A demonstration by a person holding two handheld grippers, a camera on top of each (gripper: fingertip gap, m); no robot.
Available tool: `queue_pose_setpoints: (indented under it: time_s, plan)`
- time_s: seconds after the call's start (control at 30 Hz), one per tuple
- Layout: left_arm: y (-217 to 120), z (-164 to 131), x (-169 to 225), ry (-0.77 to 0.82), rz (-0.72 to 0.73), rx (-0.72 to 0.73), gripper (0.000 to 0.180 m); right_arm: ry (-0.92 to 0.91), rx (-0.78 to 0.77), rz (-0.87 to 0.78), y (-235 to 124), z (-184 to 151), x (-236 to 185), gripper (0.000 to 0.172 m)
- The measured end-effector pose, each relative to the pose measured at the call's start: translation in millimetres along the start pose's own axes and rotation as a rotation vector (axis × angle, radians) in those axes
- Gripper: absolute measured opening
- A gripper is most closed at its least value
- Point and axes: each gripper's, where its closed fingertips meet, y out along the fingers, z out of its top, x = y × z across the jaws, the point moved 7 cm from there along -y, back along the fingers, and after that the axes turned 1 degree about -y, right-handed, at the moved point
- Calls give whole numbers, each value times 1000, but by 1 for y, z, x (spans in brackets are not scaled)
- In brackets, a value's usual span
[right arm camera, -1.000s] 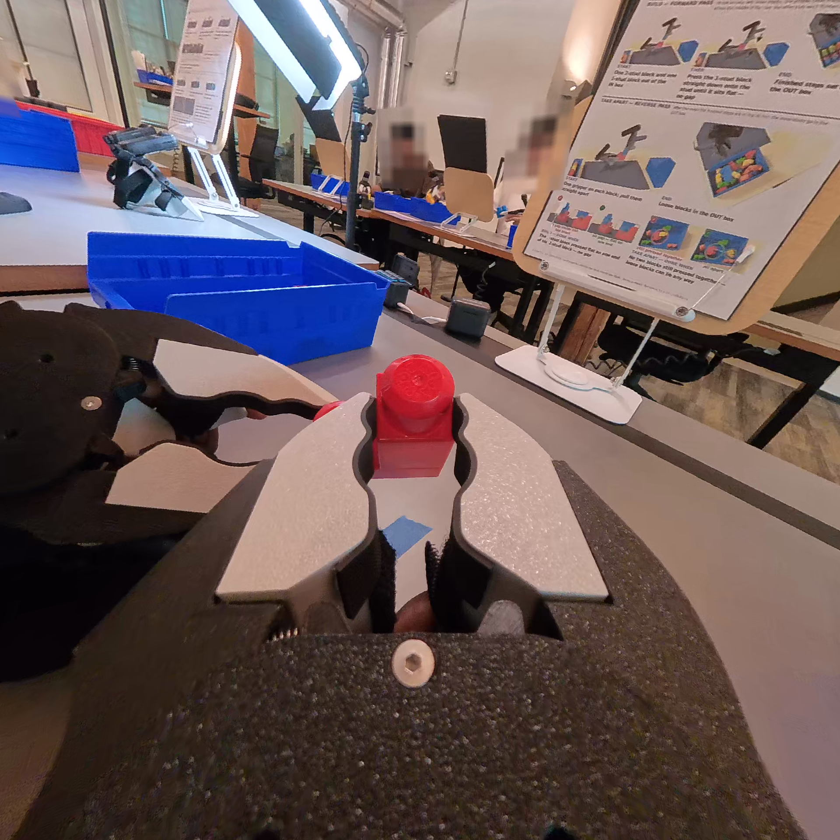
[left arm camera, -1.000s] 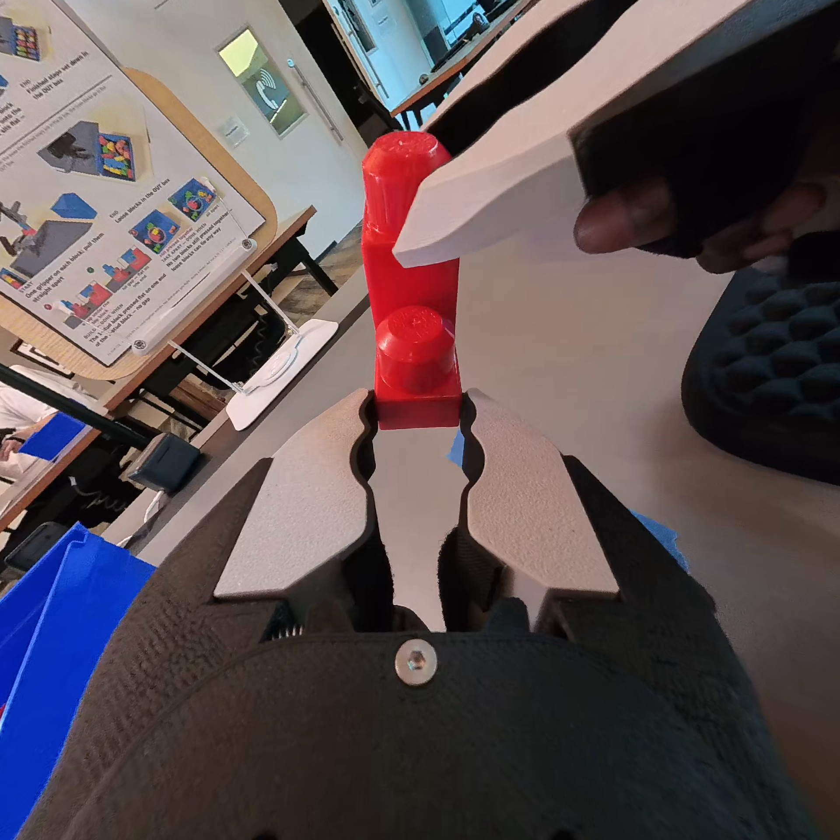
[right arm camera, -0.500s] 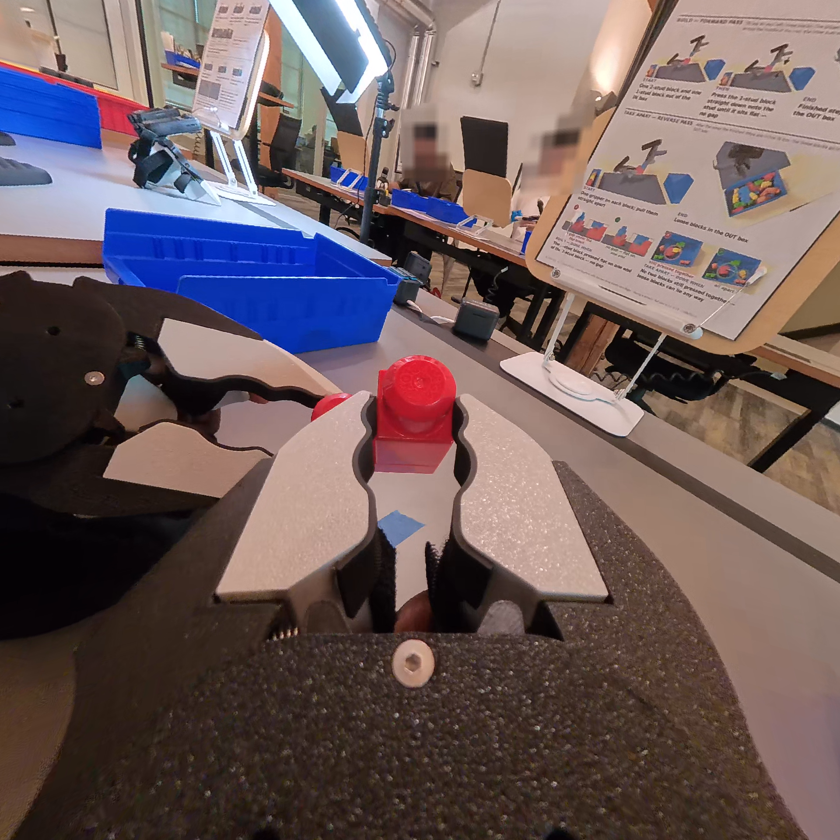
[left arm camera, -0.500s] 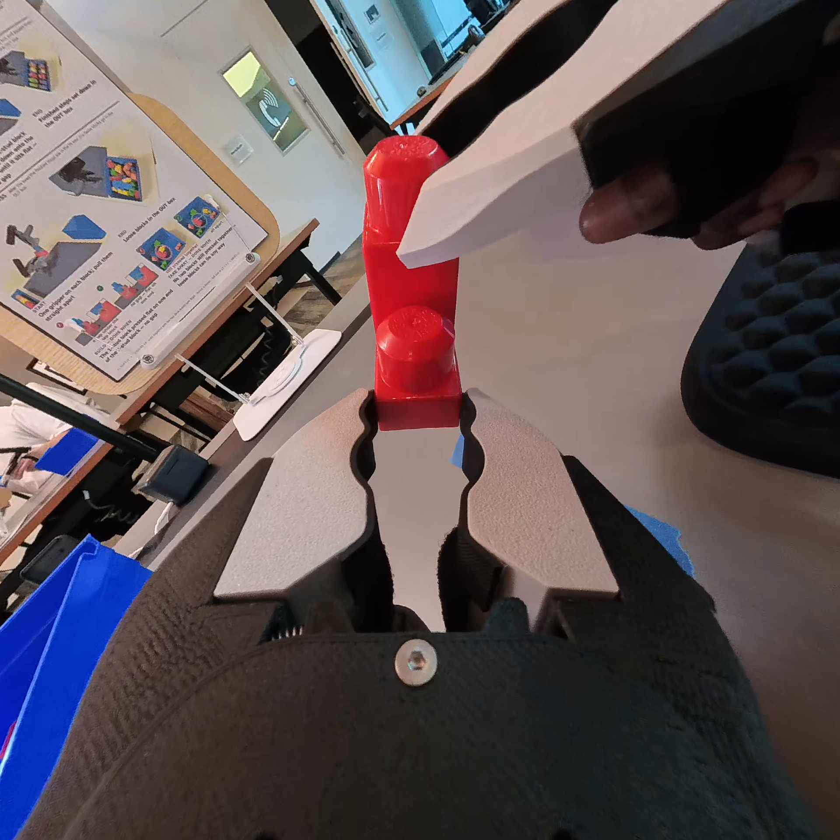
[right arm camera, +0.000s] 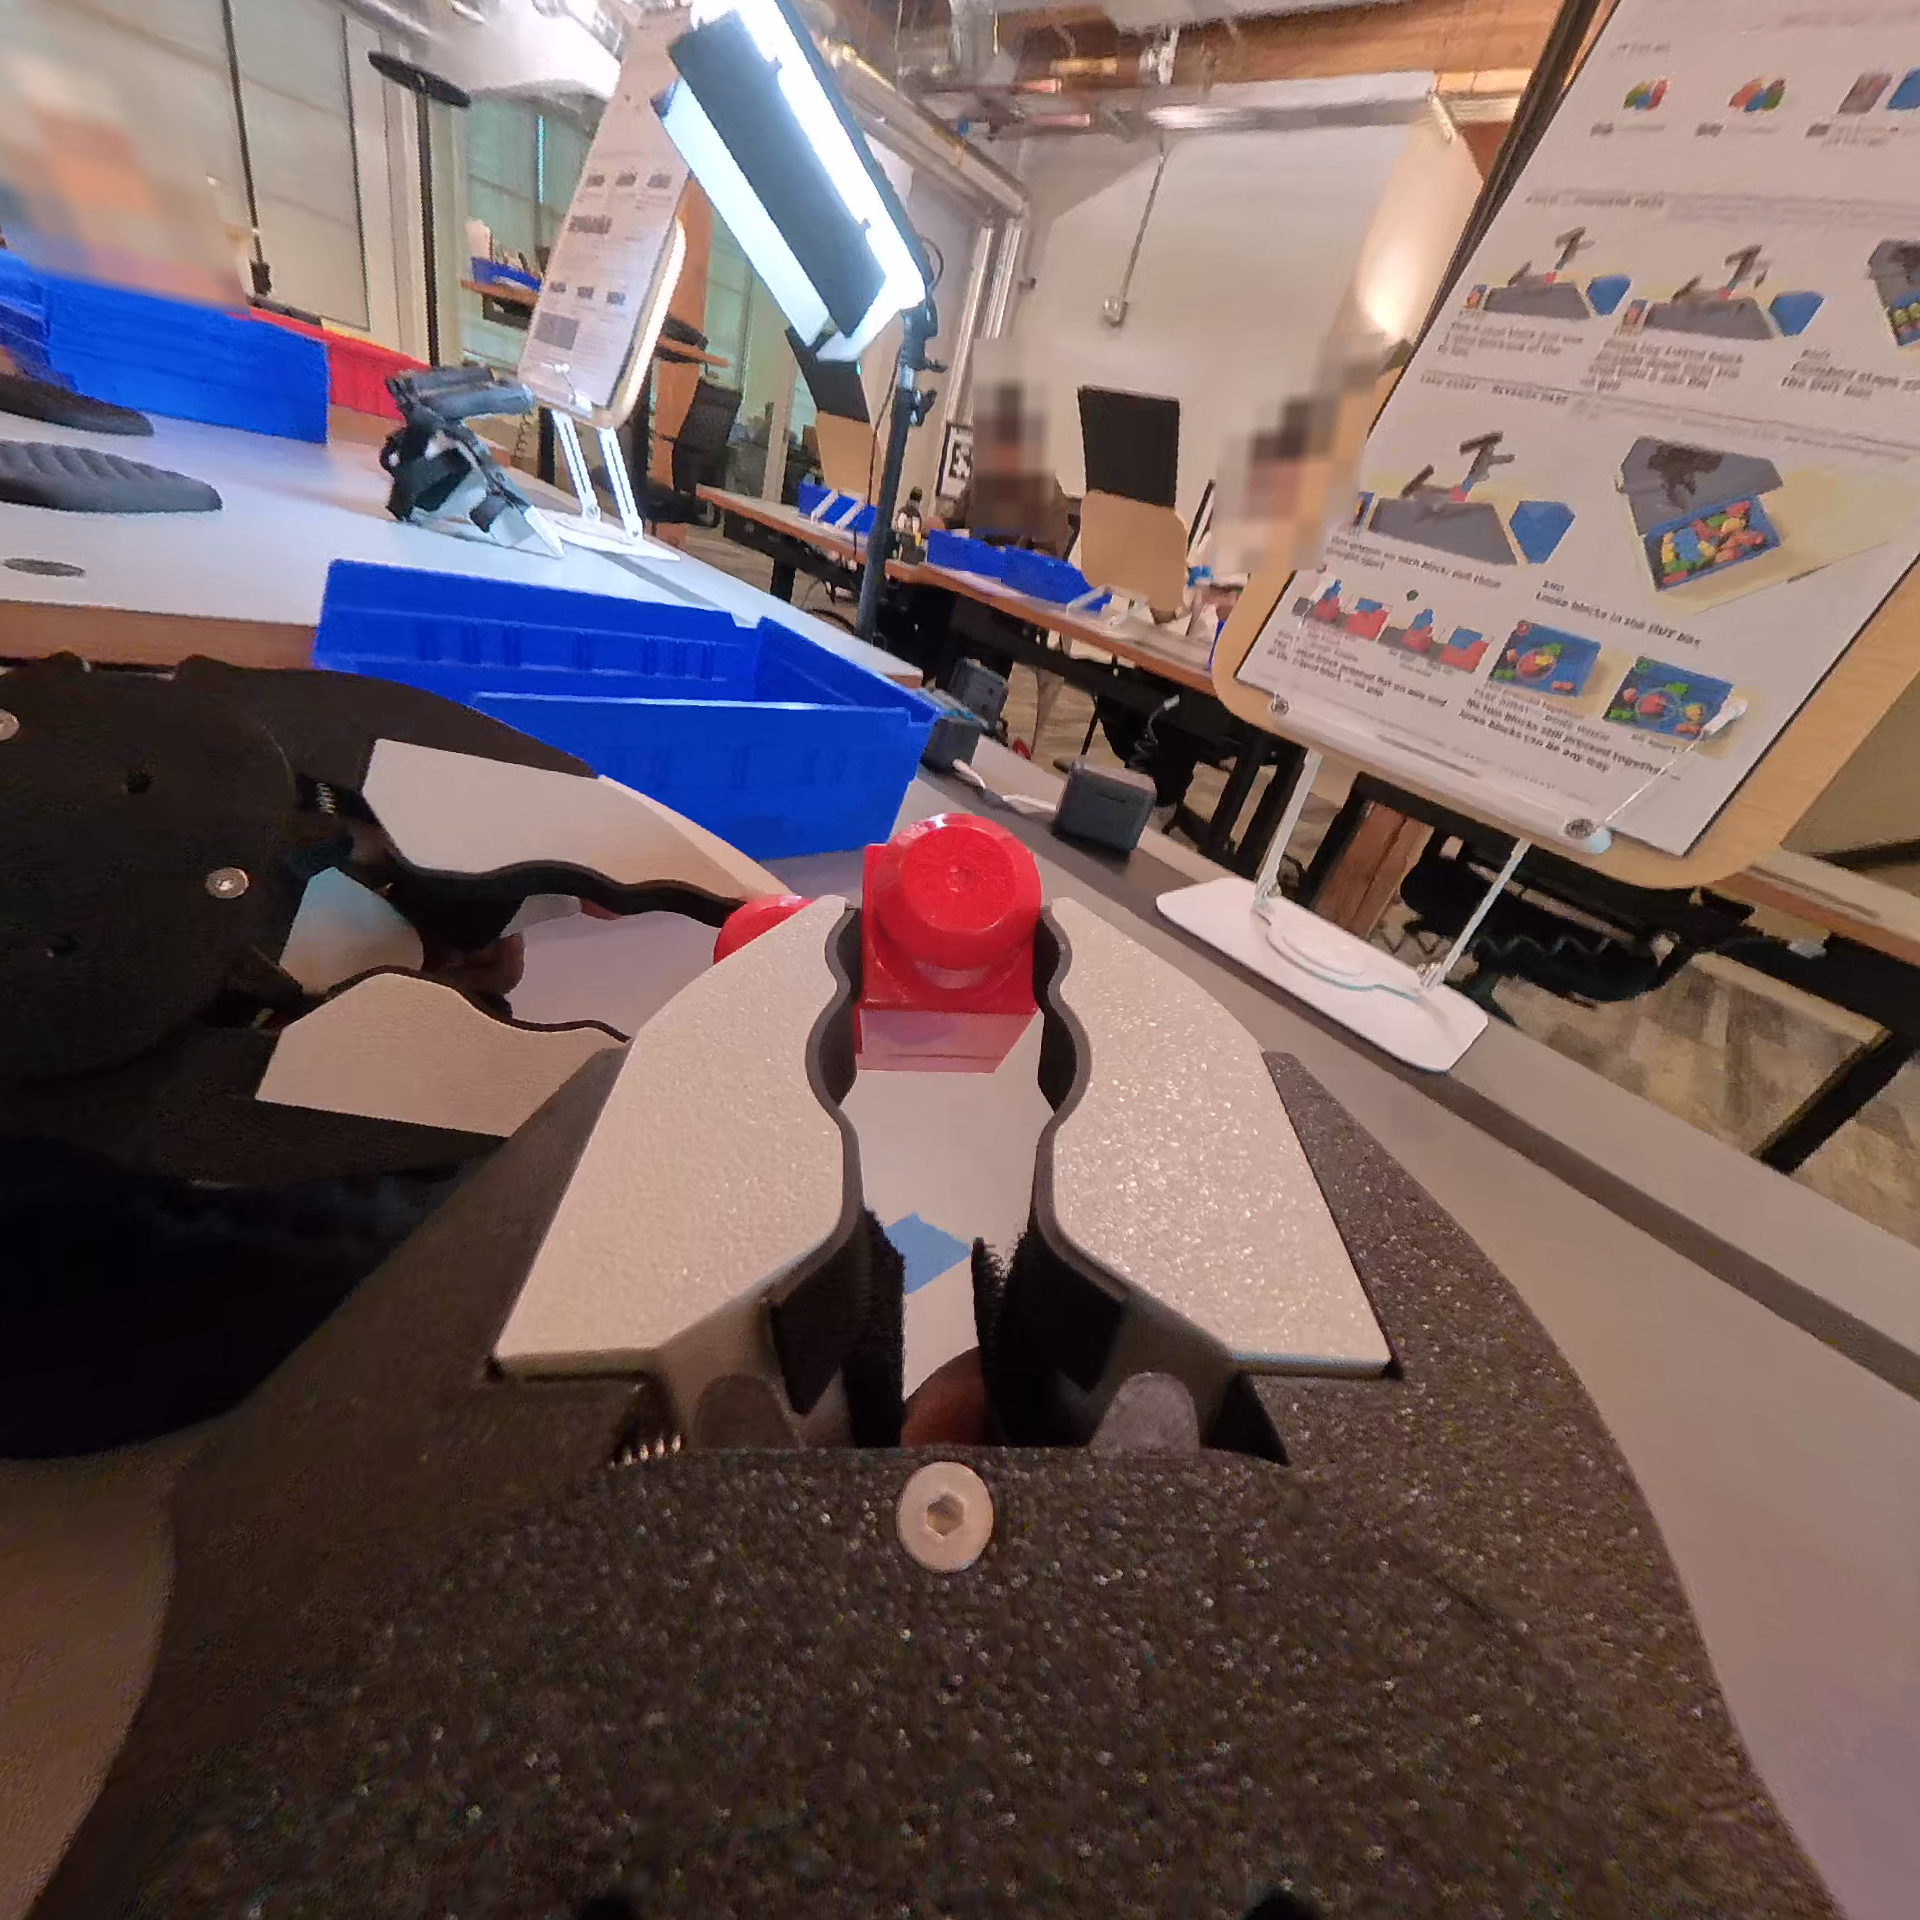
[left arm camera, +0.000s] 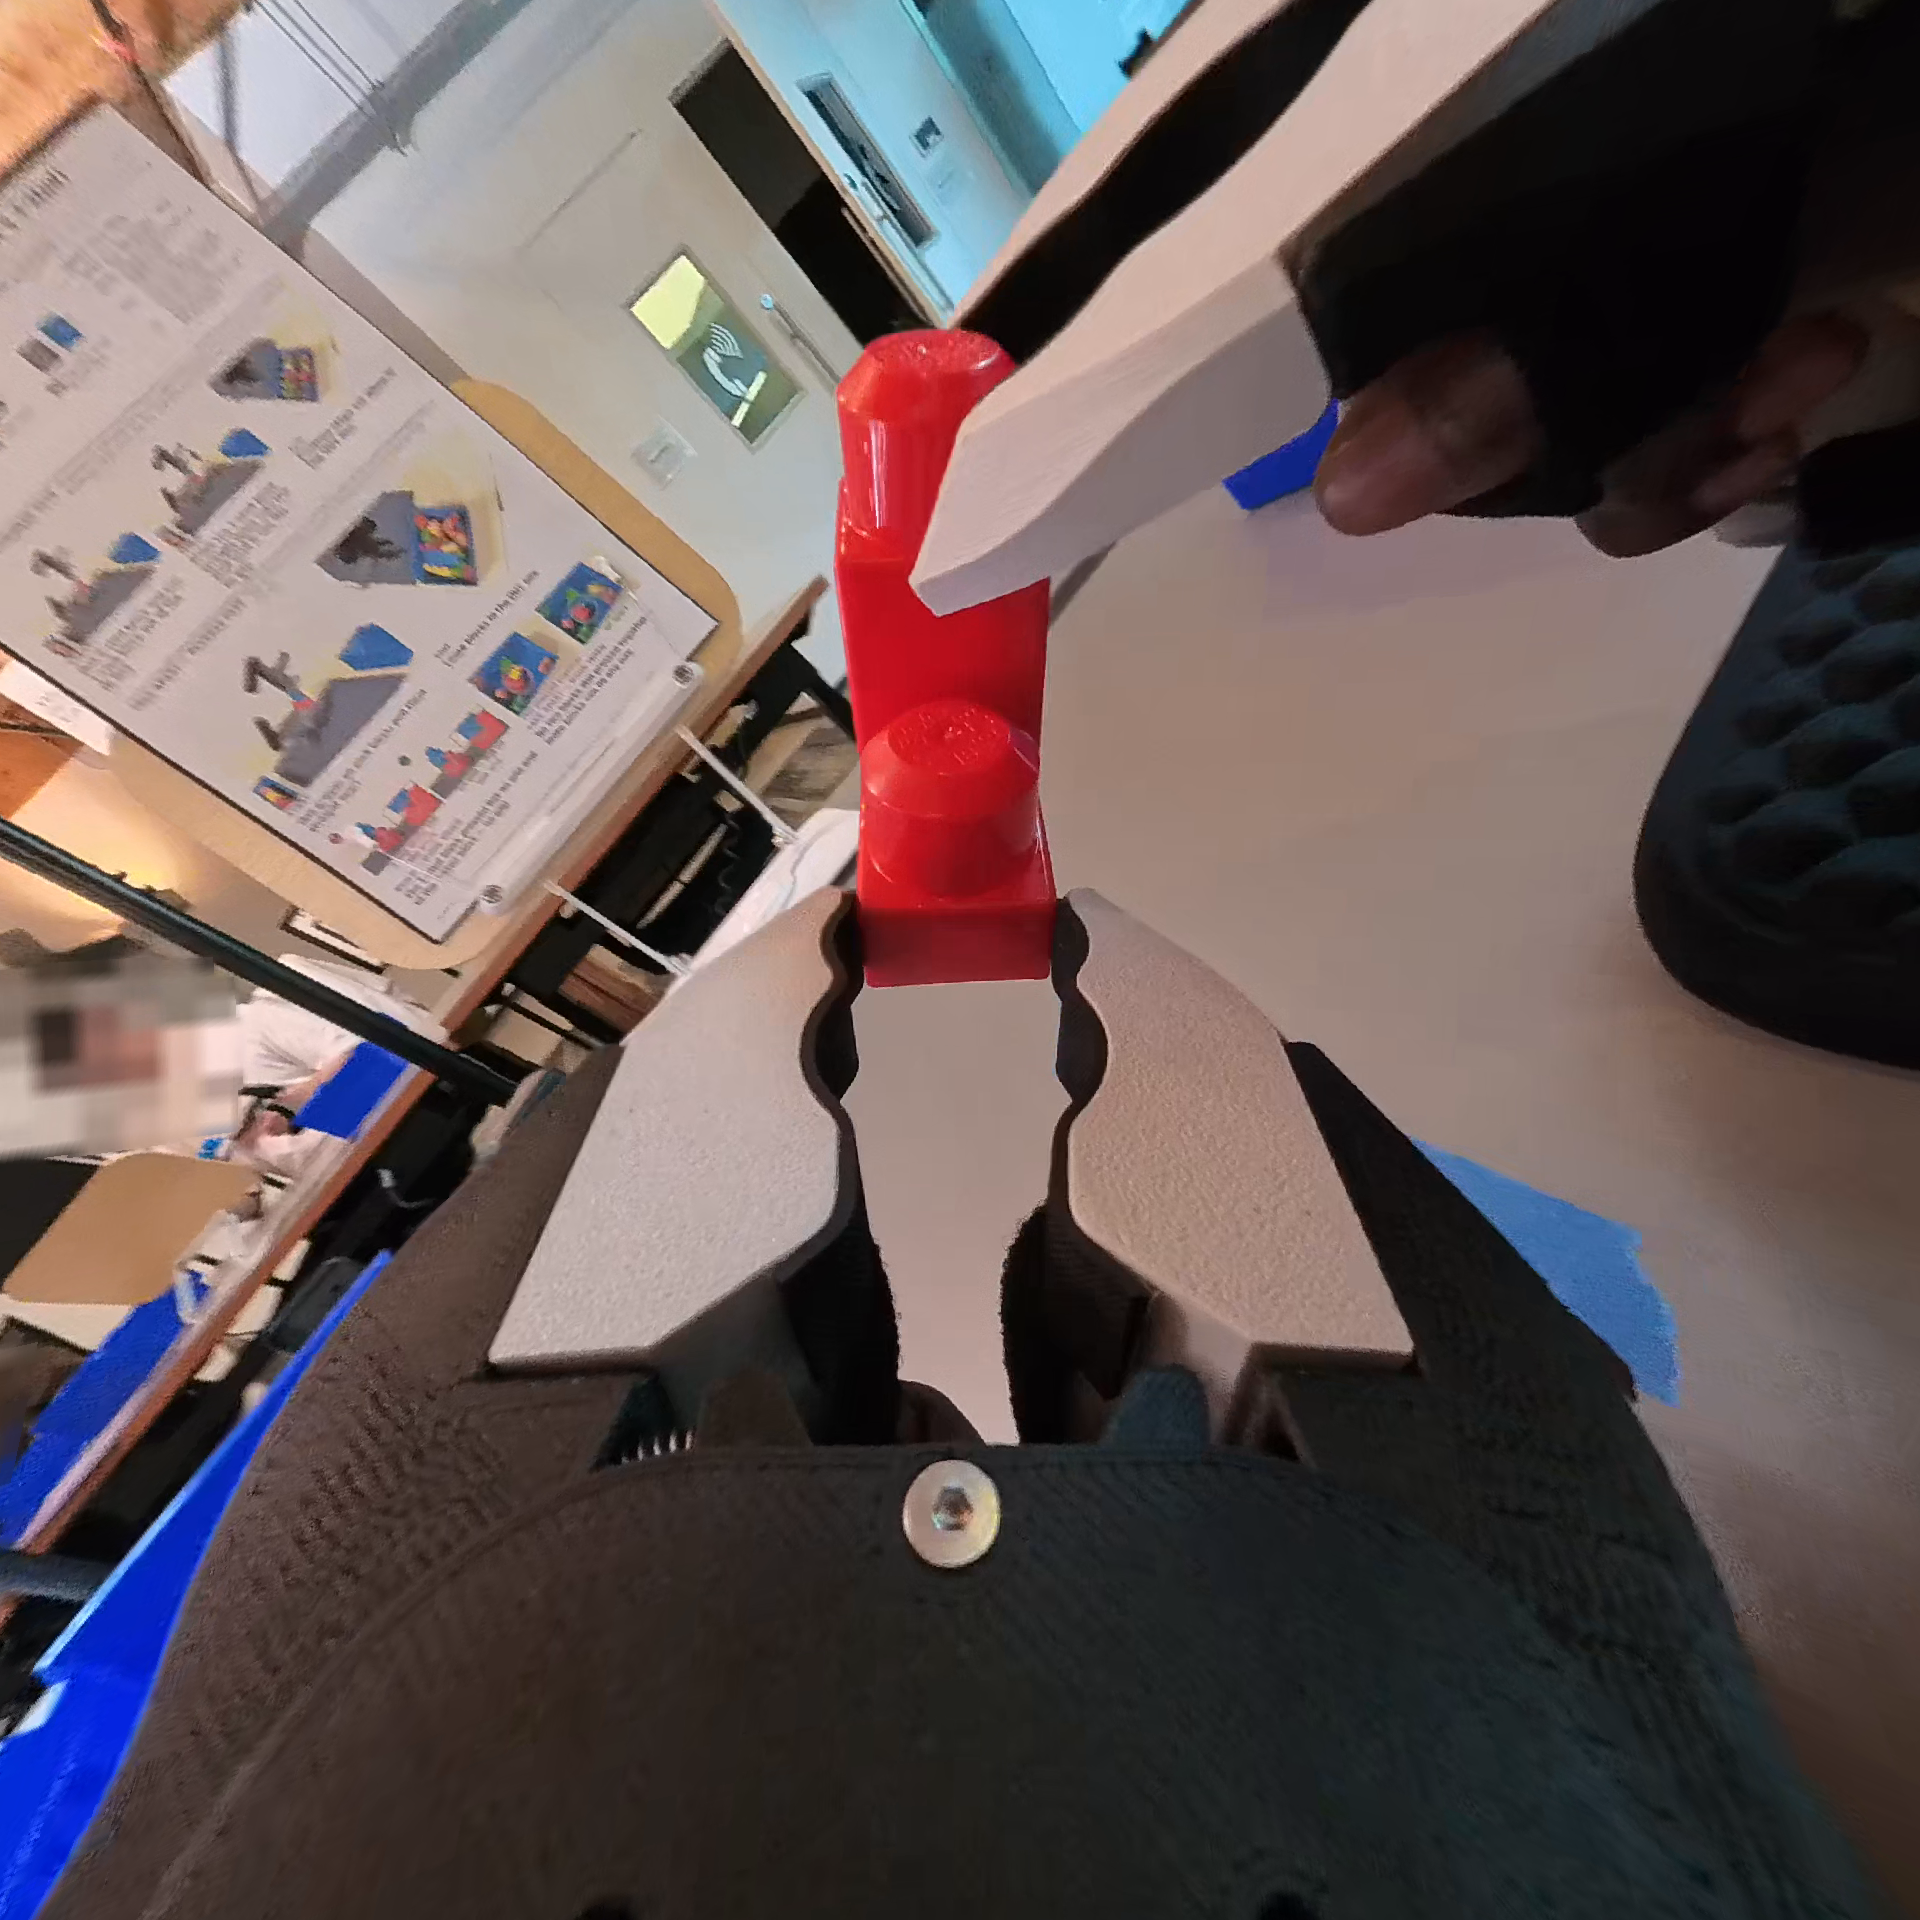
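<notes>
Grey table (right arm camera: 1558, 1299), both tools clamped on joined red blocks; blue bin (right arm camera: 665, 717) only in right view.

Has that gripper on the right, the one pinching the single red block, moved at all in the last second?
Yes. In the right wrist view, the blue bin sits higher above the right gripper than before, so it has dipped or tilted down, red block clamped throughout.

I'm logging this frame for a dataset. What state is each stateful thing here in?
Left gripper: shut on the lower red block.
Right gripper: shut on the upper red block.
Red blocks: joined in one stack, held above the table.
Blue bin: open-topped; contents hidden.
Light panel: lit.
</notes>
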Motion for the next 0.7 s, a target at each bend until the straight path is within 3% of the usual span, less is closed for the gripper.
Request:
queue_pose_setpoints:
  time_s: [0.13,0.23,0.3,0.37,0.43,0.5,0.53,0.6,0.7]
  plan:
    - [-6,9,0,51,59,94,35,33,136,17,-7,3,1,31]
    - [-15,18,-3,-33,-17,280,42,110,288,66,-17,7,9,31]
    - [-25,24,-12,-229,-139,458,50,189,400,118,-27,11,19,31]
    - [-30,24,-28,-555,-296,582,54,261,492,179,-37,13,29,31]
    - [-23,21,-35,-908,-574,592,56,327,567,262,-44,15,33,31]
    - [-21,22,-35,-1146,-866,692,32,399,622,343,-47,15,32,31]
    - [-21,22,-35,-1211,-903,743,23,443,639,379,-46,14,31,31]
    - [-21,20,-31,-1175,-806,763,4,519,653,451,-44,11,27,31]
    - [-23,26,-23,-966,-719,701,0,603,641,524,-38,5,19,31]
